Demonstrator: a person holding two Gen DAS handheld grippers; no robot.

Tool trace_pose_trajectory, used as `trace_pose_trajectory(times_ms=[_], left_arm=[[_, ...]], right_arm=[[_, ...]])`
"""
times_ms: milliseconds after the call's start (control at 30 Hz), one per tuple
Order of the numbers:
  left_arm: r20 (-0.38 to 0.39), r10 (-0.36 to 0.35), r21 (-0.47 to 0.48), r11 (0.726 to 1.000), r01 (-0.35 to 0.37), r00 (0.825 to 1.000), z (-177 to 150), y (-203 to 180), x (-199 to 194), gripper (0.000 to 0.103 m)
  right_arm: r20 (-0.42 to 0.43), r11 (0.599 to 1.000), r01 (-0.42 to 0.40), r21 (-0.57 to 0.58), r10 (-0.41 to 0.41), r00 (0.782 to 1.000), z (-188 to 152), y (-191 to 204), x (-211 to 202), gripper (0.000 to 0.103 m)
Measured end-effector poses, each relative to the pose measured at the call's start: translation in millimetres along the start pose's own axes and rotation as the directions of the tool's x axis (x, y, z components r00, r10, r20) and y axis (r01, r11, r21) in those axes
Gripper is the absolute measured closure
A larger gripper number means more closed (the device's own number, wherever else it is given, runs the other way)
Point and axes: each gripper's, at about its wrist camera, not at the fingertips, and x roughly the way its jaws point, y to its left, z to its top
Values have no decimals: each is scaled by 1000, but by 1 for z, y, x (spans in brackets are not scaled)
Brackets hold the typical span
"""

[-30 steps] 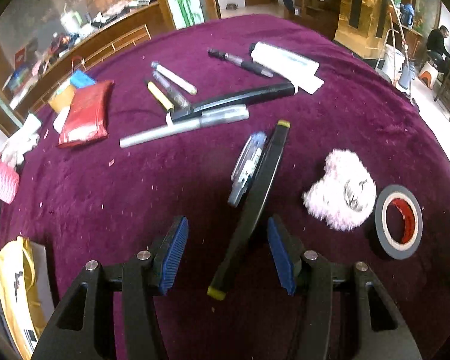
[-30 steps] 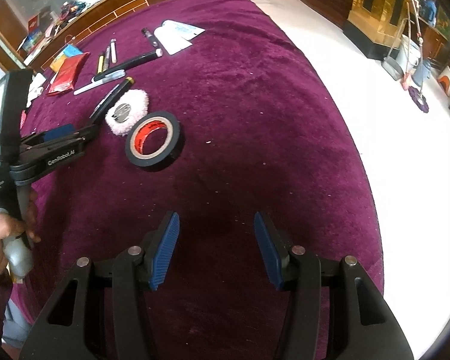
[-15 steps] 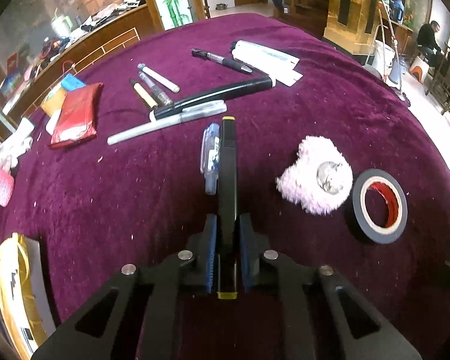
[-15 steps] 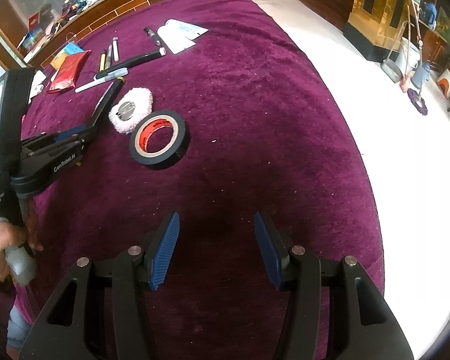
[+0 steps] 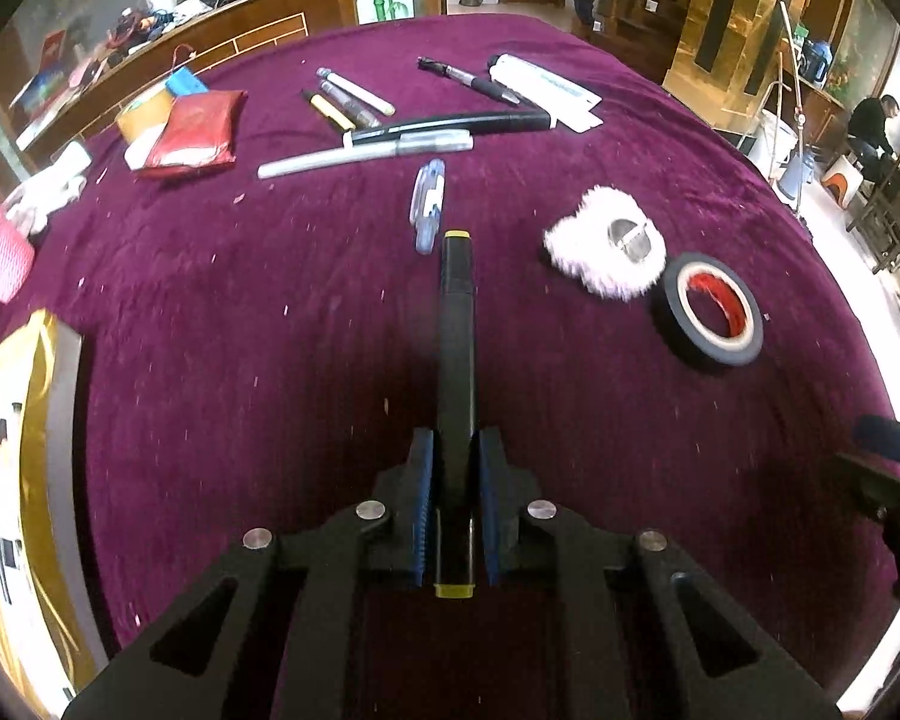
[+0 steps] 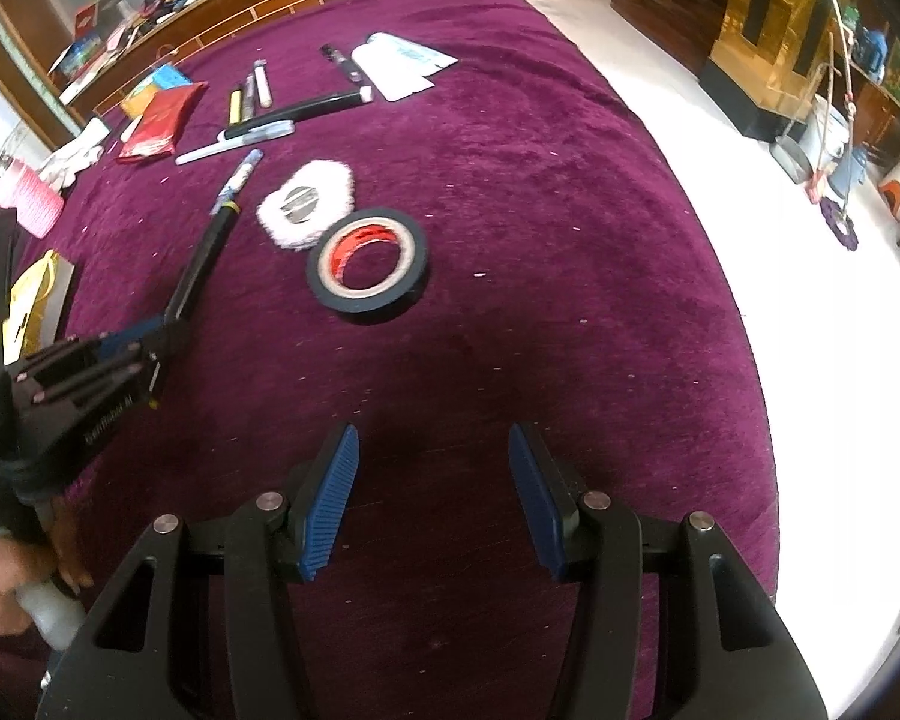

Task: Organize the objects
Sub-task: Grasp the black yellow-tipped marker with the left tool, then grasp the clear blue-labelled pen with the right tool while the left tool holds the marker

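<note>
My left gripper (image 5: 455, 498) is shut on a long black marker with yellow ends (image 5: 456, 348) and holds it lifted off the purple cloth, pointing away from me. The marker also shows in the right wrist view (image 6: 201, 264), held by the left gripper (image 6: 150, 354). A clear blue pen (image 5: 429, 204) lies just beyond the marker's tip. A row of pens and markers (image 5: 390, 138) lies farther back. My right gripper (image 6: 432, 498) is open and empty above bare cloth at the near right.
A pink fluffy pad (image 5: 609, 249) and a black tape roll (image 5: 711, 312) lie to the right. A red pouch (image 5: 192, 135) and cards sit back left, a yellow bag (image 5: 12, 480) at the left edge. The table's right edge (image 6: 744, 324) drops to white floor.
My left gripper closed on the black marker, then lifted it and drew it back from the blue pen. The right gripper stayed open and almost still.
</note>
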Motion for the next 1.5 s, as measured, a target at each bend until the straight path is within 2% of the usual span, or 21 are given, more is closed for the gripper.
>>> trace_pose_trajectory(times_ms=[367, 600, 1200, 1500], left_arm=[[8, -45, -44, 998, 45, 999, -35, 21, -15, 92], [12, -88, -28, 996, 89, 996, -43, 30, -18, 92], [13, -179, 4, 984, 179, 984, -63, 51, -26, 92], [6, -218, -2, 976, 218, 976, -71, 62, -30, 92]], right_arm=[[2, 997, 25, -71, -25, 1000, -7, 45, -7, 52], [12, 994, 57, -94, -56, 998, -16, 78, -16, 52], [31, 985, 154, -78, -152, 988, -33, 140, -33, 52], [35, 985, 159, -70, -157, 987, -39, 159, -37, 52]])
